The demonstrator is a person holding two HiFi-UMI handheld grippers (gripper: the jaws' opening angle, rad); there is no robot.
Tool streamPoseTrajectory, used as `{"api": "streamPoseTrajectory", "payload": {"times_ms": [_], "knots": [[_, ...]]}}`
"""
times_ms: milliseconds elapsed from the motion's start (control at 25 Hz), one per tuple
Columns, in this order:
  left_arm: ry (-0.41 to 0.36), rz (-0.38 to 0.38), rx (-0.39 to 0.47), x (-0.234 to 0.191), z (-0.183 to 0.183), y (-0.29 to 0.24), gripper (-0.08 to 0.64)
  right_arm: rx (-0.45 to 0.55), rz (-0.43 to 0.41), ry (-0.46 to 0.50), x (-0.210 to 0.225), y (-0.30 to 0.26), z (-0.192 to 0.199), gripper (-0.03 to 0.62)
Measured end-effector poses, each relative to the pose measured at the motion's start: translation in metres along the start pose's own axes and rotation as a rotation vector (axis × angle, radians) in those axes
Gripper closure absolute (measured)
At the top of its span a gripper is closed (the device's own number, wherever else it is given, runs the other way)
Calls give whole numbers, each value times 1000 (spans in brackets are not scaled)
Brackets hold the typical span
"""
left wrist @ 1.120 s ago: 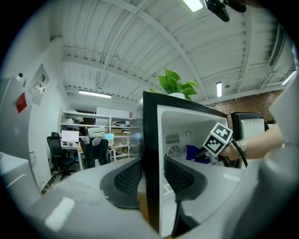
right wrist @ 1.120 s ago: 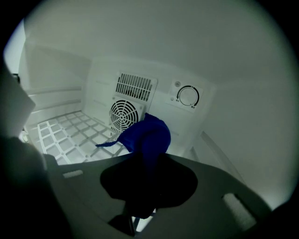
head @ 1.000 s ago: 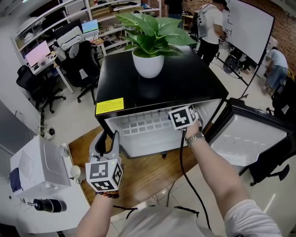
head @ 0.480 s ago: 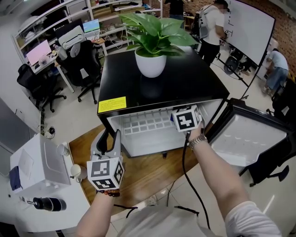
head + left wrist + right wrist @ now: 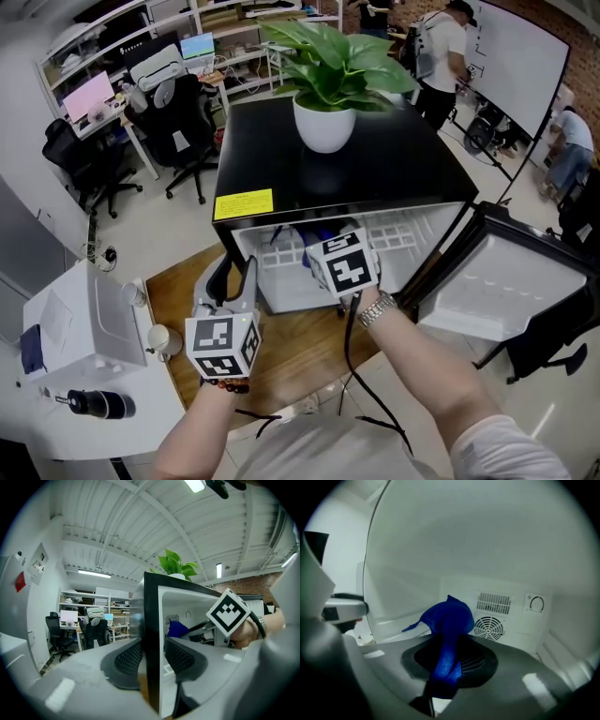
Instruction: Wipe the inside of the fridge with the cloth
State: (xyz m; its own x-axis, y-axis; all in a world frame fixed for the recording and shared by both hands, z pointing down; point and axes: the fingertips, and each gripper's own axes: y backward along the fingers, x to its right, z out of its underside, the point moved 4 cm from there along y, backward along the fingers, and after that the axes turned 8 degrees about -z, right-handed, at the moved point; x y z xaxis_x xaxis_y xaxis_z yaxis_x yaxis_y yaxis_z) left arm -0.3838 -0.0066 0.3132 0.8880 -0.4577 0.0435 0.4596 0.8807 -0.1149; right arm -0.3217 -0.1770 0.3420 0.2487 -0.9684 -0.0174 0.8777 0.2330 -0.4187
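My right gripper (image 5: 452,660) is clenched on the blue cloth (image 5: 449,620). The cloth is pinched between the two pads, and its loose end bunches up above the jaws. The gripper reaches through the open front of the fridge (image 5: 375,169), left of the middle of the opening, so the cloth is inside the white compartment. From the right gripper view the cloth stands in front of the back wall, with the round fan grille (image 5: 489,628) just to its right and a small dial (image 5: 537,603) further right. I cannot tell whether the cloth touches any inner surface.

My left gripper (image 5: 230,281) is closed around the front edge of the fridge's left wall. In the left gripper view that black edge runs upright between the two pads, one pad on the outer side and one on the white inner side. Past it I see the cloth and the marker cube (image 5: 228,612) of my right gripper inside the compartment.

The fridge door (image 5: 497,281) hangs wide open at the right, its white inner face turned up towards me. A potted plant (image 5: 325,127) stands on the black top near its back edge, and a yellow label (image 5: 243,204) sits at the front left corner of that top. The fridge stands on a wooden platform (image 5: 300,352).
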Motion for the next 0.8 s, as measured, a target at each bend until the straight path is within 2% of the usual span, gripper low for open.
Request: {"api": "streamPoseTrajectory", "payload": {"times_ms": [160, 400, 560, 800], "knots": [[0, 2, -1, 0, 0, 0, 411, -4, -84, -11, -39, -15, -1, 508], [-2, 7, 2, 0, -1, 1, 411, -17, -160, -26, -73, -36, 4, 508], [-8, 8, 4, 0, 0, 2, 411, -36, -179, -45, -77, -45, 13, 508], [-11, 7, 8, -1, 0, 2, 411, -75, -152, -36, -72, -46, 24, 508]]}}
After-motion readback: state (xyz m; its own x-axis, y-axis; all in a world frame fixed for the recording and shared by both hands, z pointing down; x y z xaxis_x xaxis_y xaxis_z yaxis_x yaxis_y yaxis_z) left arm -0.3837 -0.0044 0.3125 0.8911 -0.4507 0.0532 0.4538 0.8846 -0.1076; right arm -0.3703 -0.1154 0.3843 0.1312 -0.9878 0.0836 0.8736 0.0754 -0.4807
